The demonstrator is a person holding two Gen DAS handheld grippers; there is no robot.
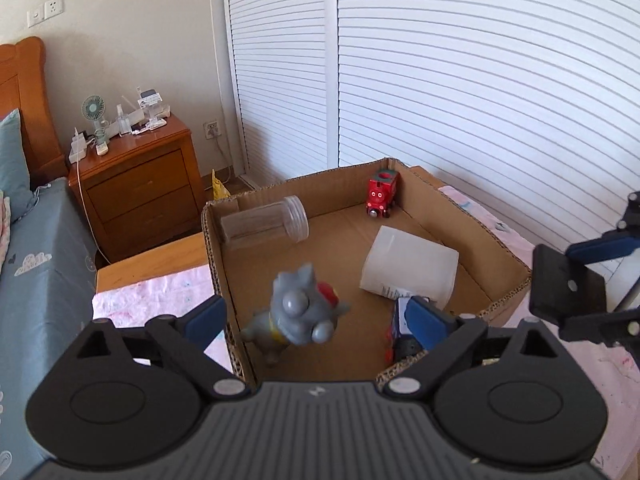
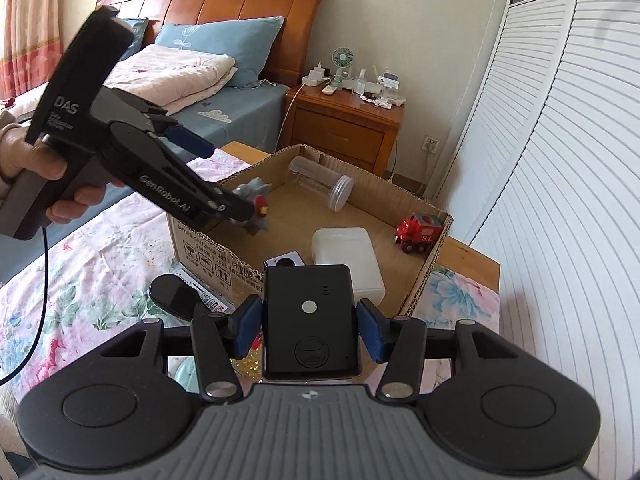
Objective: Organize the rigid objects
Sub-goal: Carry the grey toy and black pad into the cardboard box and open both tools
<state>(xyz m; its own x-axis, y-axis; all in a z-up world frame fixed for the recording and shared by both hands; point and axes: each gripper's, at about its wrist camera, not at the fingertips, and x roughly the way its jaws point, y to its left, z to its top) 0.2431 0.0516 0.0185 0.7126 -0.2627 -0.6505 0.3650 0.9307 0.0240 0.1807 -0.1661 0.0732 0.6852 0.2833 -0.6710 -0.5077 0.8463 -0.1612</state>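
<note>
The left gripper (image 1: 316, 320) stands wide open above the near edge of the cardboard box (image 1: 500, 256), and the grey toy figure (image 1: 298, 316) appears blurred between its blue pads without touching them, so it seems to be in the air over the box floor. The right gripper (image 2: 308, 330) holds a black device (image 2: 310, 320) firmly between its two blue pads, just outside the near wall of the box. Inside the box lie a clear plastic jar (image 1: 268, 222) on its side, a red toy train (image 1: 382, 194) in the far corner and a white container (image 1: 410, 270); a small toy vehicle (image 1: 400, 332) sits at the near wall, partly hidden behind the left gripper's finger.
</note>
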